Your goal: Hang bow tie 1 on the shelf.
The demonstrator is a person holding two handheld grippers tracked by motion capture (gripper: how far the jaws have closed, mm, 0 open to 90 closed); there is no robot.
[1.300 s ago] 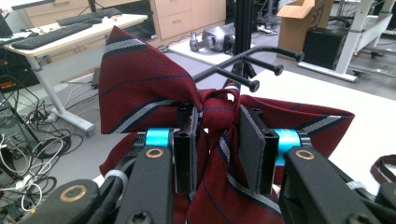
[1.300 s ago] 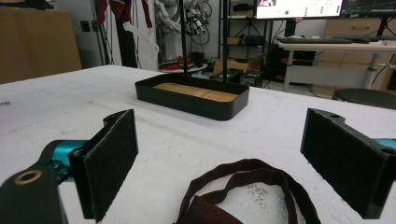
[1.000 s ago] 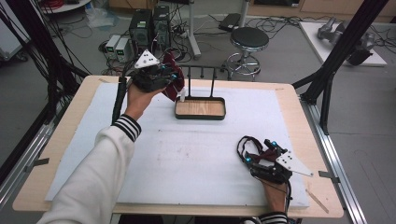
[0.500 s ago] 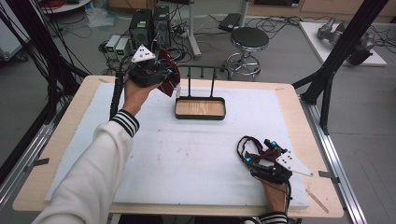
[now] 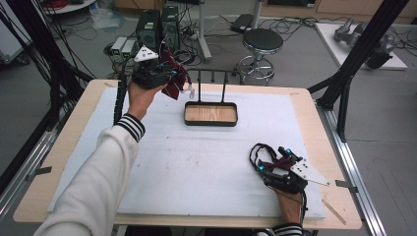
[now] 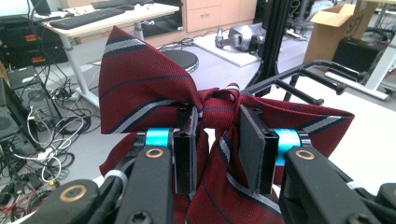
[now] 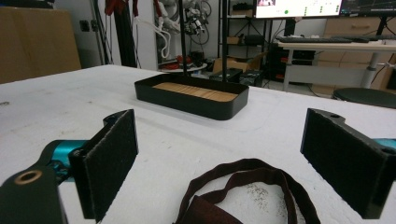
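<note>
While your left gripper [image 5: 156, 74] hangs above the surface's [image 5: 206, 162] far-left corner, its jaws clamp the knot of a striped maroon bow tie [image 6: 154, 93], just beside the black stand [image 5: 211, 113]. Your right gripper [image 5: 275, 169] rests near the front edge, jaws wide, a dark strap loop [image 7: 247, 186] lying between them untouched.

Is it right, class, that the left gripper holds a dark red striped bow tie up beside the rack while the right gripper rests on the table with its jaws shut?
One detail is wrong. The right gripper rests on the table with its jaws wide open, as the right gripper view shows. The rest stands: the left gripper holds the dark red striped bow tie up beside the rack.
</note>
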